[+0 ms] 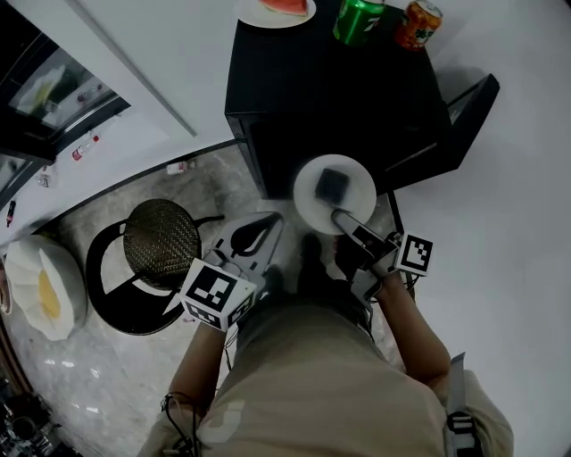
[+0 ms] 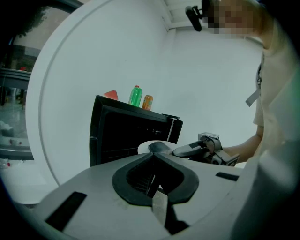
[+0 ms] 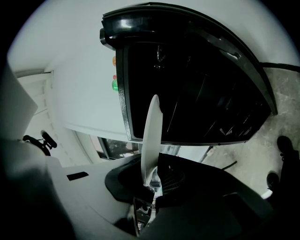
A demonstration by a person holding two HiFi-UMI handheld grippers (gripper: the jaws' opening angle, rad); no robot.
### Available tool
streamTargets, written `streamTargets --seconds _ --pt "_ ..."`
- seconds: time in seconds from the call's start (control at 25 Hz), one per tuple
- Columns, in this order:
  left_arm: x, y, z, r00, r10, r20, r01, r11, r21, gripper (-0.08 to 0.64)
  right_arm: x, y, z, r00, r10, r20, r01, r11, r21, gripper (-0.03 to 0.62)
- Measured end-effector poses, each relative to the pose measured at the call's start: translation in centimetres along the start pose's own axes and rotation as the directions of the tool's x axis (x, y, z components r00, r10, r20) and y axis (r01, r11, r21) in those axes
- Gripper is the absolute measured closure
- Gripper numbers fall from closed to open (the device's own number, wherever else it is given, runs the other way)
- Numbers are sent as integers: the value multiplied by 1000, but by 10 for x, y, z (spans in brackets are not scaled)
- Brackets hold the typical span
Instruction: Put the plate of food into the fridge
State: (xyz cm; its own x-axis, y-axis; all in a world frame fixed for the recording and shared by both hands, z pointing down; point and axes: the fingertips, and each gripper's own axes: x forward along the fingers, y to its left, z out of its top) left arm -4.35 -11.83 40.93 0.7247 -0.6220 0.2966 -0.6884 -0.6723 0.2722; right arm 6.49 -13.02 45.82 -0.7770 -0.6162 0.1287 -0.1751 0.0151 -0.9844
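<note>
Plate (image 1: pixel 310 198) of food, centre frame, facing the open fridge (image 1: pixel 339 89).
Your right gripper (image 1: pixel 341 215) clamps its rim; your left gripper (image 1: pixel 257 234) is closed and empty. Keep the plate level going in.

Fridge (image 3: pixel 197 84) int. too dark; plate (image 1: pixel 252 18) w/ watermelon (image 1: pixel 287 5) cut off at top

Grey marbled floor (image 1: pixel 98 375), bearing a black fridge (image 1: pixel 330 89) with its door swung open and, beside it, a round black stool (image 1: pixel 161 236) with a mesh seat. On the fridge top, well back: watermelon plate (image 1: pixel 277 9), green can (image 1: pixel 359 20), orange can (image 1: pixel 418 23).
</note>
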Motion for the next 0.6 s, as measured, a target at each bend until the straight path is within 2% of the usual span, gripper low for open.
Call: streamTargets --seconds 0.28,0.48,0.6 --pt "5 4 -1 1000 11 -5 -11 1000 -6 549 7 -15 13 1000 -3 1 3 1000 -4 537" --pt "10 9 -9 999 42 -24 -41 998 49 549 12 -19 18 1000 2 -6 -2 1000 -7 537" --pt "10 13 -19 998 49 -49 -47 998 44 549 14 -21 20 1000 -5 -10 4 1000 -18 537"
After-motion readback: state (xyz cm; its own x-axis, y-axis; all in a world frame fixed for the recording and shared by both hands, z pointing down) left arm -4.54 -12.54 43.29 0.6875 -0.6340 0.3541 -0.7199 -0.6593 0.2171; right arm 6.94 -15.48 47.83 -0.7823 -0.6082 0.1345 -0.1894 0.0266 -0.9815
